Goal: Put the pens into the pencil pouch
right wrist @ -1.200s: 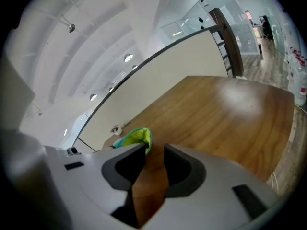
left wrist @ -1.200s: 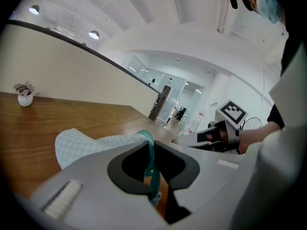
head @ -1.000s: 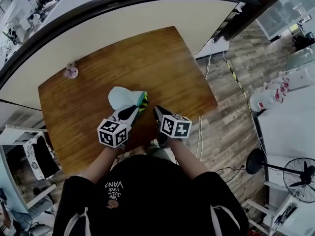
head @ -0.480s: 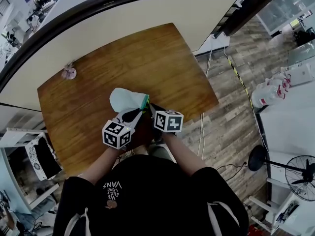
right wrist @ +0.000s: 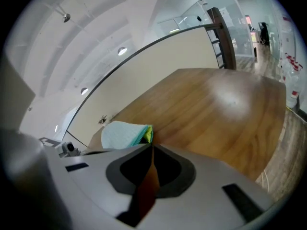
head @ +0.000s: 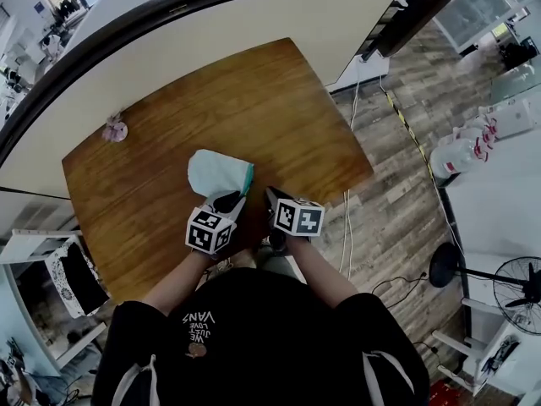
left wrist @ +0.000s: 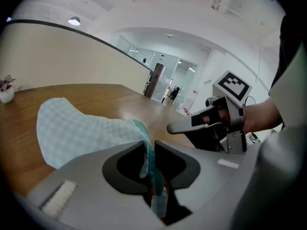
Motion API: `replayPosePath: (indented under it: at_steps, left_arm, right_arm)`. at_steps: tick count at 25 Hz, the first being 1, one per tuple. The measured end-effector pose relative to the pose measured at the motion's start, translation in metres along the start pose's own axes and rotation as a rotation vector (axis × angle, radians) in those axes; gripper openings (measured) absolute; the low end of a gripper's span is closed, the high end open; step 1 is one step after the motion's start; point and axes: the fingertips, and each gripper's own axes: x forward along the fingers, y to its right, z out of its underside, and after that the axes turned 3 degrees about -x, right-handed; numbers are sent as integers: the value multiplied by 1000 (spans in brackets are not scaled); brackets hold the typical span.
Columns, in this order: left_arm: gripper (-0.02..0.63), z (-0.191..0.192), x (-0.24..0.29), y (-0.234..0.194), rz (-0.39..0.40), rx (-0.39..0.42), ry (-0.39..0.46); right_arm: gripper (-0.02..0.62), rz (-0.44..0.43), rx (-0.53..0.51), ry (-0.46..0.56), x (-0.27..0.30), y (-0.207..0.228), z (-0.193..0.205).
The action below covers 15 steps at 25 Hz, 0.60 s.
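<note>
A pale mint checked pencil pouch [head: 216, 172] with a teal zipper edge lies on the wooden table [head: 254, 100]. My left gripper [head: 232, 198] sits at its near right corner. In the left gripper view the teal edge [left wrist: 145, 143] runs through the narrow gap of my left gripper [left wrist: 148, 146]; its jaws are opening but still pinch the fabric. My right gripper [head: 271, 194] hovers just right of the pouch, shut with nothing in it [right wrist: 152, 147]. A yellow-green strip [right wrist: 149, 134] shows at the pouch mouth [right wrist: 125, 134]; I cannot tell whether it is a pen. No loose pen is in view.
A small pink potted plant [head: 113, 129] stands at the table's far left corner. A curved partition [head: 211, 32] runs behind the table. The table's right edge drops to a wood floor with cables [head: 397, 117]. The person's torso covers the near edge.
Both grippers have sunk toward the table. The pouch's raised, open near end, where coloured tips showed, has come down and now lies flatter. The right gripper drew close to the pouch, then eased right.
</note>
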Motion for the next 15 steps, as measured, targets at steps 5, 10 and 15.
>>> replayPosePath:
  at_steps: [5,10,15]
  left_arm:
    - [103,0,-6,-4,-11,-23,12]
    - [103,-7,-28,-8,-35,-15,56]
    - [103,-20,-52,-15,-54,-12,122]
  right_arm:
    - [26,16,19,13,-14,1,12]
    - [26,42,-37,45,-29,-13,18]
    - [26,49,-79,111,-42,-33,13]
